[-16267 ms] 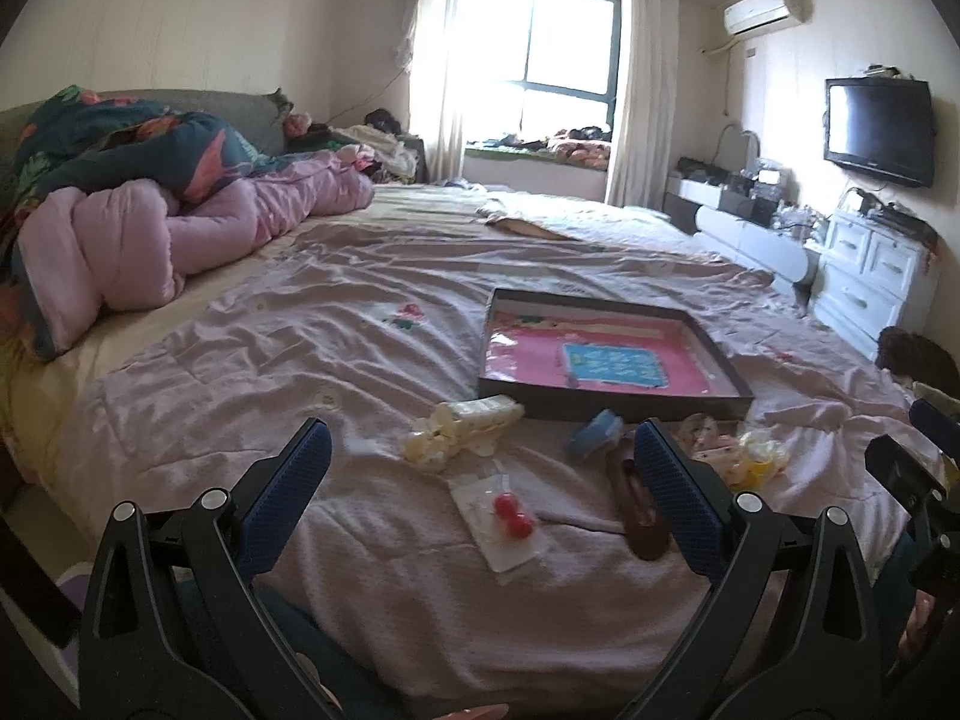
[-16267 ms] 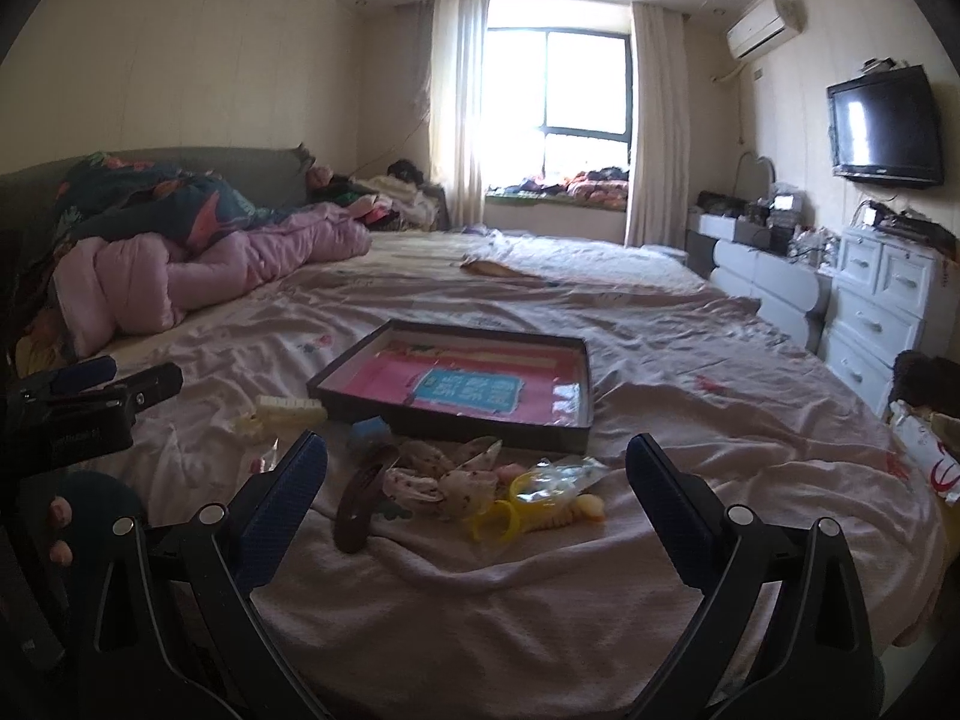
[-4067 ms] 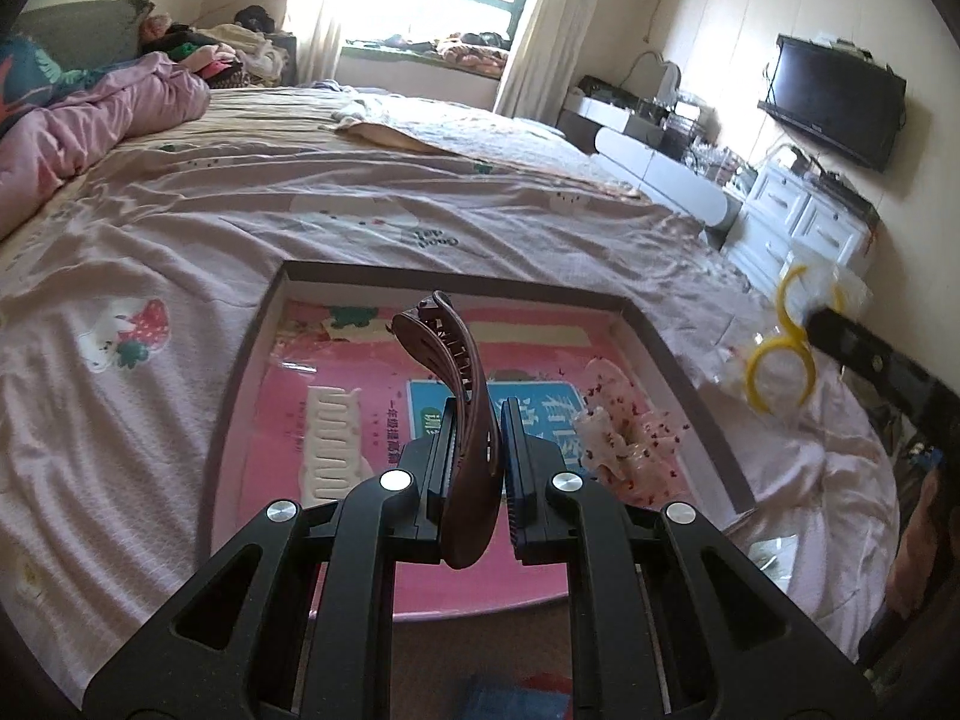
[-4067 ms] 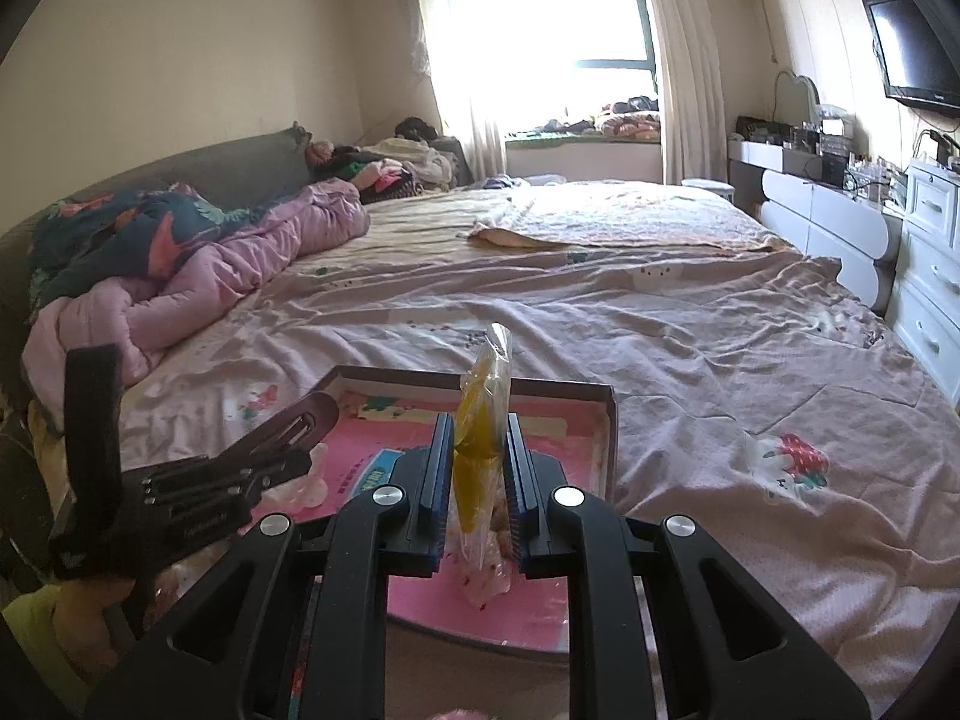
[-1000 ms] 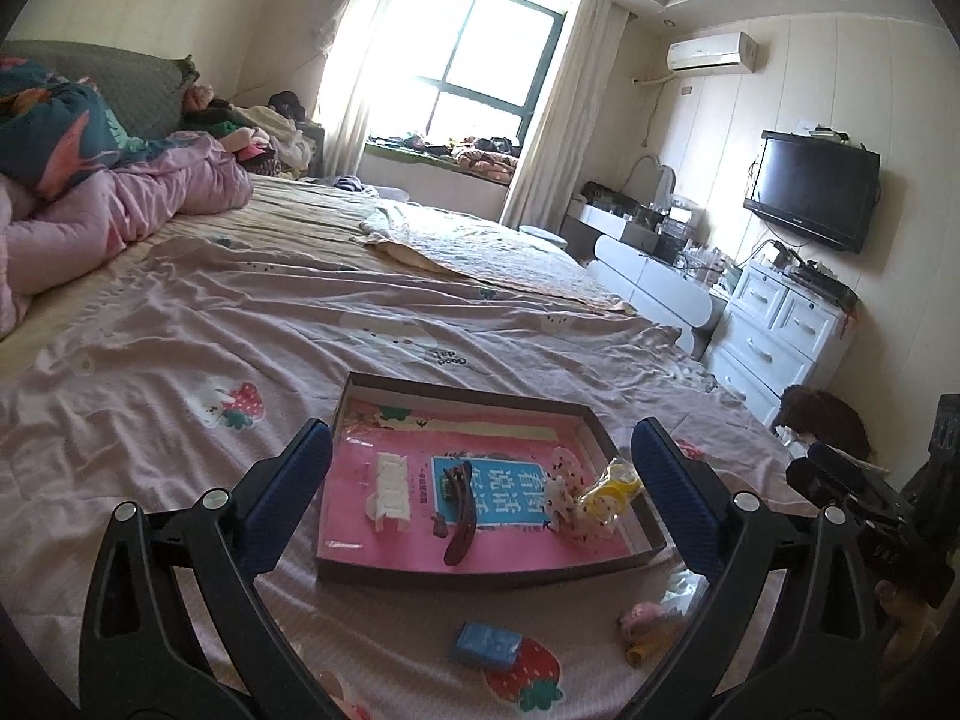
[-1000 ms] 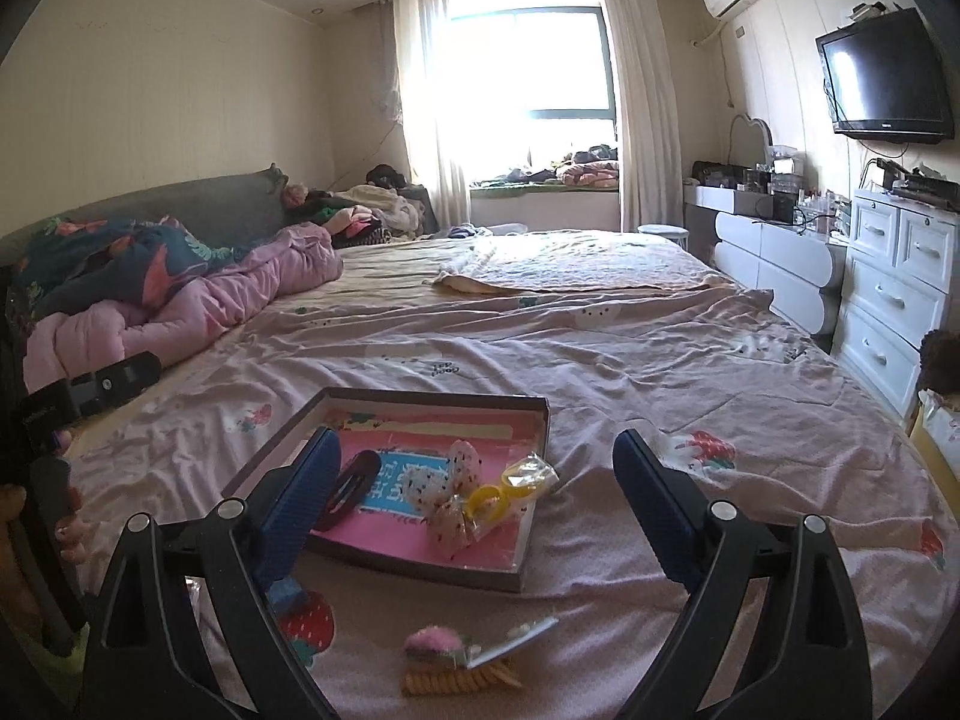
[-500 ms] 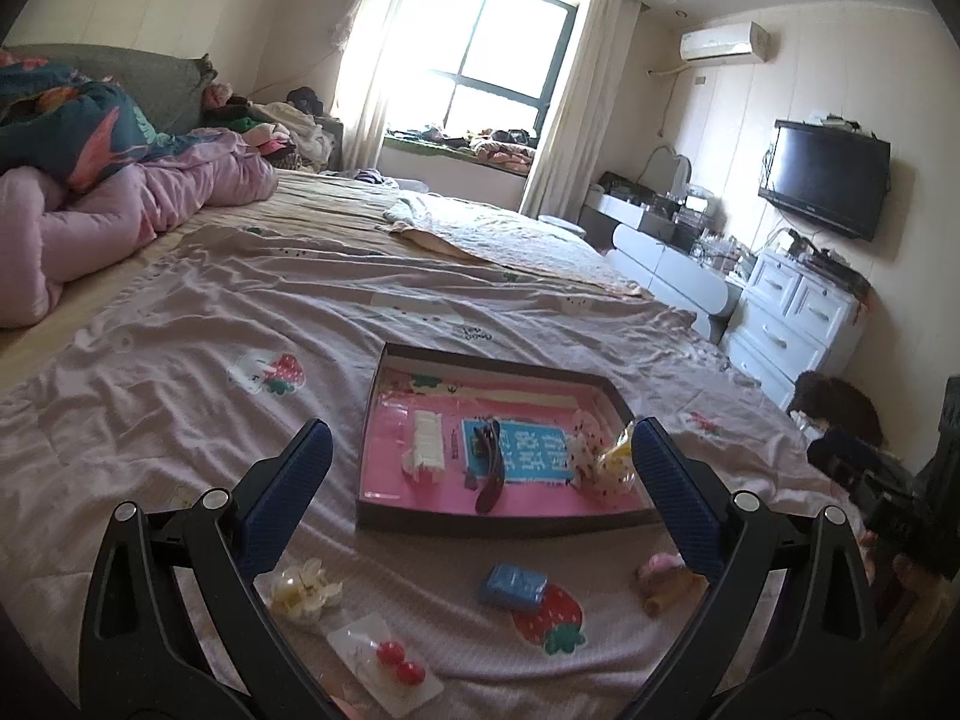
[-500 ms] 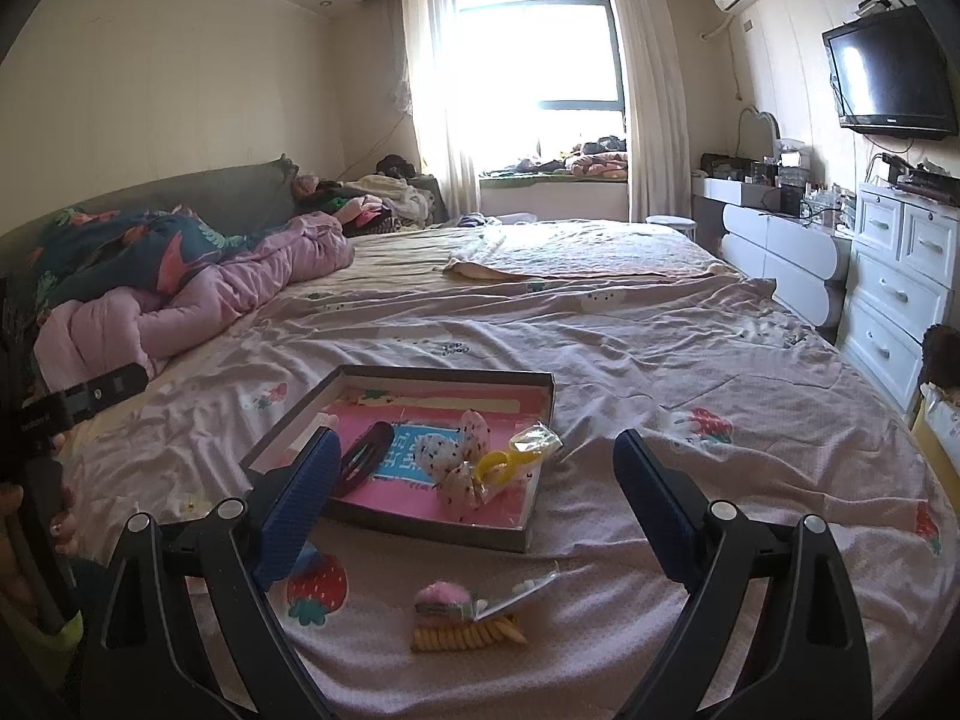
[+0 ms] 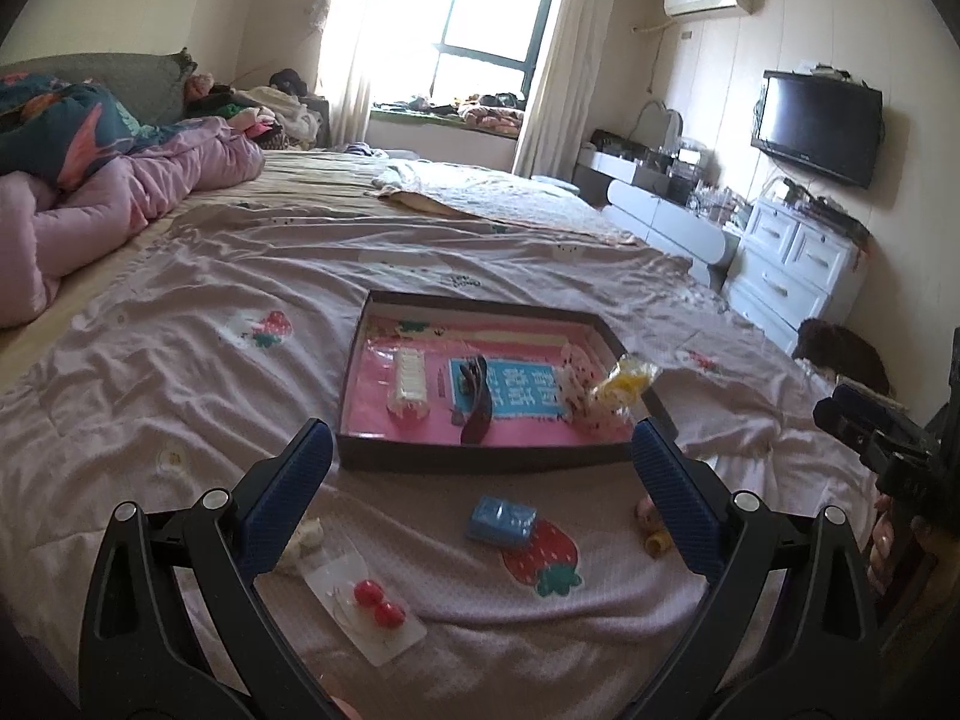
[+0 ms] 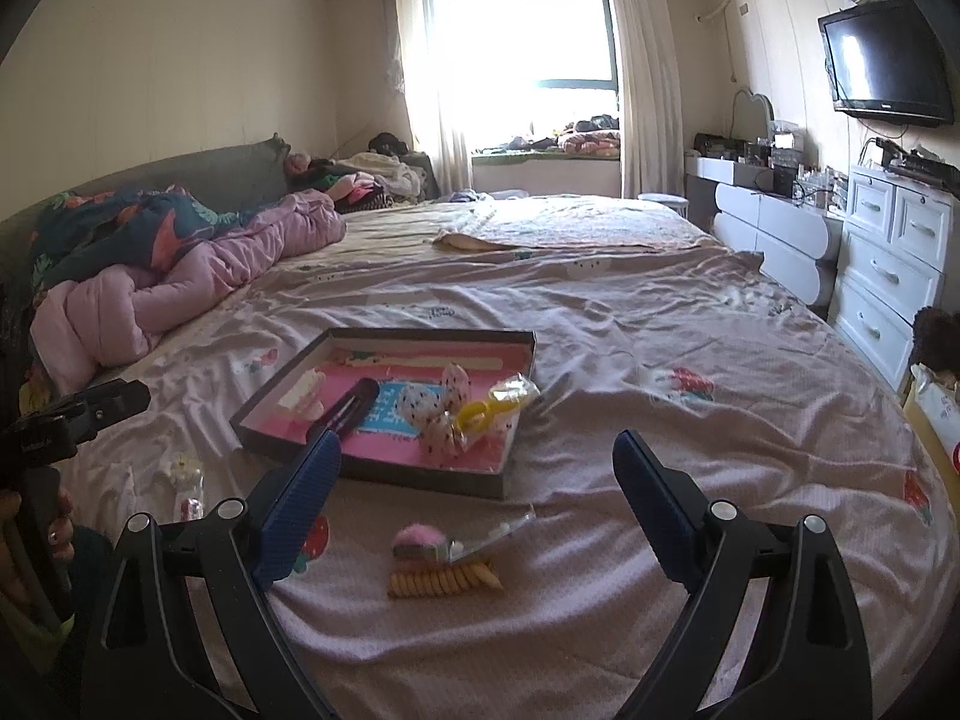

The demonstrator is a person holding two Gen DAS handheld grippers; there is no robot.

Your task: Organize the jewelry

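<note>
Both claws are spread wide and holding nothing. The left gripper (image 9: 480,480) hangs low over the near edge of the bed (image 9: 180,372), blue pads far apart, and between them on the sheet sit a small blue box (image 9: 500,521) next to a strawberry print and, closer in, a clear card with two red beads (image 9: 371,601). A little whitish hair piece (image 9: 306,537) peeks out just beside the left pad. None of it touches the fingers.

The right gripper (image 10: 474,495) is just as wide, also empty. Between its pads on the sheet lie a pink pompom clip (image 10: 420,543) in a clear wrapper and a yellow ridged hair comb (image 10: 443,582), touching each other, both clear of the pads.

The tray (image 9: 420,456), dark rim with a pink floor, sits on the bed just beyond both grippers. Inside, going by the left wrist view: a white comb clip (image 9: 411,377) at the left, a dark brown hair claw (image 9: 477,405) in the middle over a blue label, then a spotted white bow (image 9: 579,390) and a bagged yellow ring thing (image 9: 627,377) leaning on the right rim. The left pad of the right gripper overlaps the tray's near edge in its own view, but whether they touch can't be told.
</note>
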